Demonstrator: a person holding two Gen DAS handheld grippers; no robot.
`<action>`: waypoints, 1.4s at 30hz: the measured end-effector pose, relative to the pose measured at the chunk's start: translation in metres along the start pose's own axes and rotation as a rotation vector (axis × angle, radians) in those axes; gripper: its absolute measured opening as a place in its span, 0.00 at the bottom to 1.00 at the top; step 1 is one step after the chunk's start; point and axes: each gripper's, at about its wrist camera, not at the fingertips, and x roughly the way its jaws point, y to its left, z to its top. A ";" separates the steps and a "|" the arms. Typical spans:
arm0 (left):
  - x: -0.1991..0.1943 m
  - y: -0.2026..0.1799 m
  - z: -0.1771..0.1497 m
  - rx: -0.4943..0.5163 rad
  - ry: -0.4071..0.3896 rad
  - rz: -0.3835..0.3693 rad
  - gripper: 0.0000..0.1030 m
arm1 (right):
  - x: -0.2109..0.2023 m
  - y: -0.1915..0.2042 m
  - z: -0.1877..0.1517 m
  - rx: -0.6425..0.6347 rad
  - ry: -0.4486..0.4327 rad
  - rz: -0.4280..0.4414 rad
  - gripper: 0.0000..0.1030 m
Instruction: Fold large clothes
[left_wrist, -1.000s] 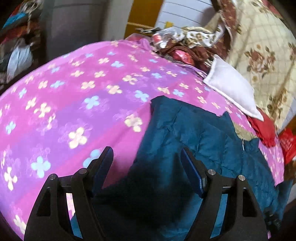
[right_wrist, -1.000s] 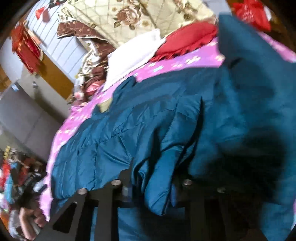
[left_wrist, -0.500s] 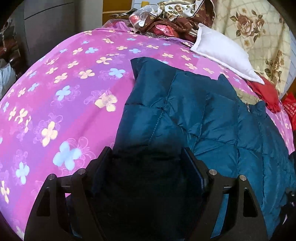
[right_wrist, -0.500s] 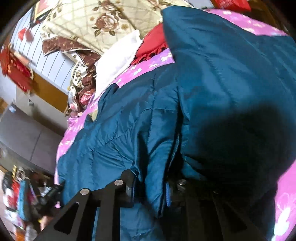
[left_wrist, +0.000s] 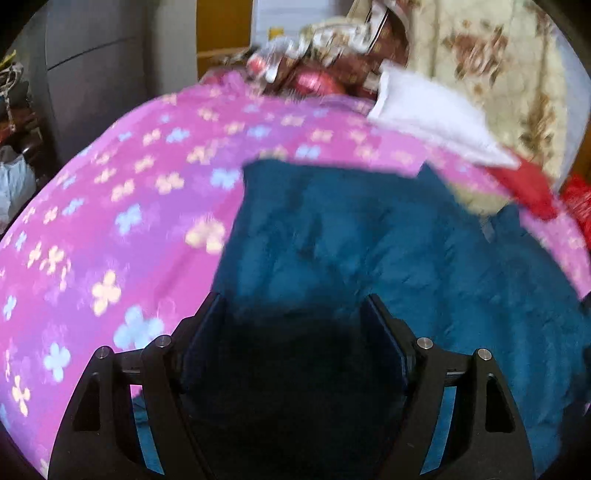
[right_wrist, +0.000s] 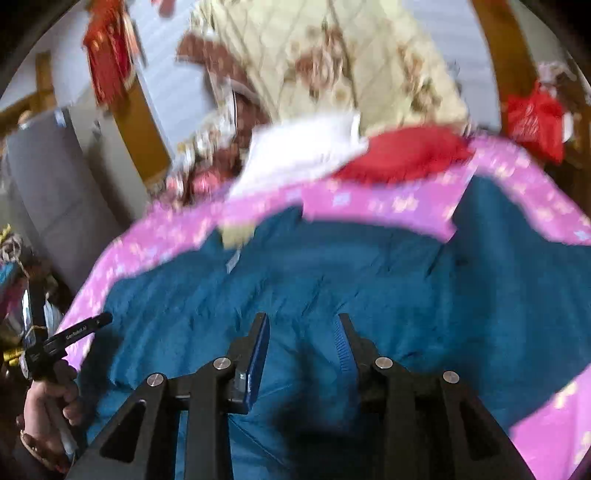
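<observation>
A large teal quilted jacket (left_wrist: 369, 240) lies spread on a bed with a pink flowered cover (left_wrist: 110, 221). It also shows in the right wrist view (right_wrist: 332, 273), filling the middle. My left gripper (left_wrist: 291, 306) is open, jaws wide, just above the jacket's near left part. My right gripper (right_wrist: 303, 321) is open and empty above the jacket's near edge. In the right wrist view the left gripper's body (right_wrist: 66, 339) shows at the far left, held by a hand. Both views are blurred by motion.
A white pillow (left_wrist: 432, 118) and a red cloth (left_wrist: 532, 188) lie at the bed's far side, below a cream floral quilt (right_wrist: 351, 62). A heap of patterned bedding (left_wrist: 321, 55) sits at the far end. A grey cabinet (left_wrist: 96, 70) stands left of the bed.
My right gripper has let go of the jacket fold and opened. The fold it held now lies flat on the bed. The left gripper stays open over the jacket's near left part.
</observation>
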 end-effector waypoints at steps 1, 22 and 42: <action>0.007 0.002 -0.002 -0.011 0.019 0.001 0.75 | 0.018 -0.013 -0.004 0.042 0.078 -0.016 0.34; 0.005 -0.004 -0.007 -0.007 0.023 0.030 0.78 | 0.039 -0.016 0.004 -0.042 0.058 -0.136 0.45; -0.014 -0.027 -0.012 0.101 0.020 0.073 0.80 | 0.022 -0.006 -0.012 0.006 0.083 -0.138 0.52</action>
